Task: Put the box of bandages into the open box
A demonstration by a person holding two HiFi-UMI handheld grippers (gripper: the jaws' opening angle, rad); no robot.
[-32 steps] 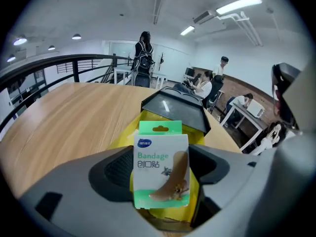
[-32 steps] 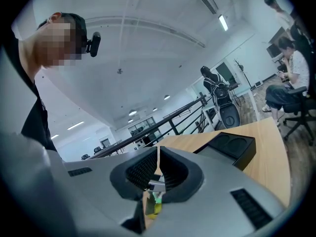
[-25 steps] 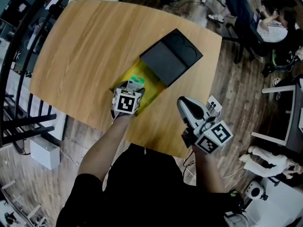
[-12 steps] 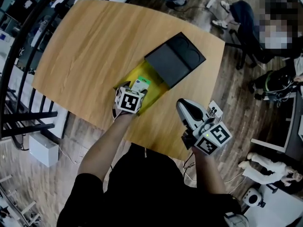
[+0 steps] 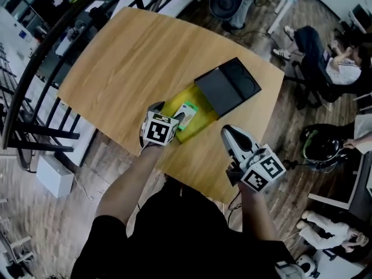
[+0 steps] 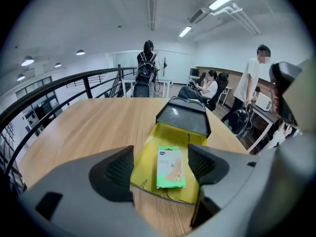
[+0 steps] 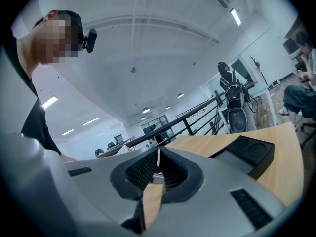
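The green and white box of bandages (image 5: 186, 114) (image 6: 171, 167) lies flat inside the open yellow box (image 5: 204, 116) (image 6: 163, 147), whose black lid (image 5: 228, 87) (image 6: 183, 115) is swung back to the far side. My left gripper (image 5: 172, 118) (image 6: 160, 167) hangs open just in front of the yellow box, nothing between its jaws. My right gripper (image 5: 228, 136) (image 7: 158, 169) is held off the table's near right edge, its jaws shut with nothing in them.
The wooden table (image 5: 133, 57) spreads wide to the left and far side. A black railing (image 5: 35, 68) runs along the left. People sit at desks at the right (image 5: 331, 63), and another person stands at the far end of the room (image 6: 146, 63).
The left gripper has let go of the bandage box and drawn back toward me; the box now lies in the yellow box. The right gripper stays where it was.
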